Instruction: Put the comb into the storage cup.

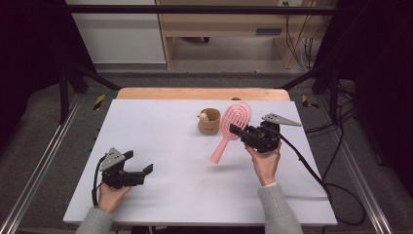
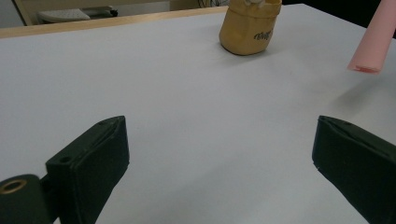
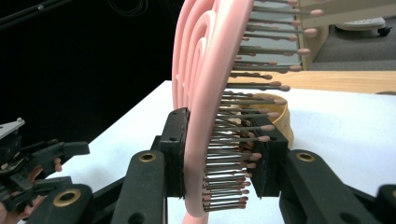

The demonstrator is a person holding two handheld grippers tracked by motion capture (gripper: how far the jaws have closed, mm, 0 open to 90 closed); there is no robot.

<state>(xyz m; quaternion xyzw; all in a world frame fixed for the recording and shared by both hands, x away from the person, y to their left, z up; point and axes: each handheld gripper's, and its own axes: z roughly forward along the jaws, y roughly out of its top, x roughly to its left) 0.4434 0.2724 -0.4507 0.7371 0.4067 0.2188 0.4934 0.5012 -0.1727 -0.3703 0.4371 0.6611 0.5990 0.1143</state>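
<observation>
The right hand-held gripper is clamped on the head of a pink hairbrush, held clear of the white surface just beside a small tan cup. In the right gripper view its jaws press the brush head from both sides, one against the smooth back, the other in among the bristles, with the cup's rim just behind. The brush handle slants down and away from the cup toward the person's side, its tip above the surface. The left hand-held gripper rests low over the surface, well apart from the cup on the person's near left, its jaws spread wide with nothing between them. In its own view the cup stands upright far ahead, and the end of the handle hangs beside the cup.
</observation>
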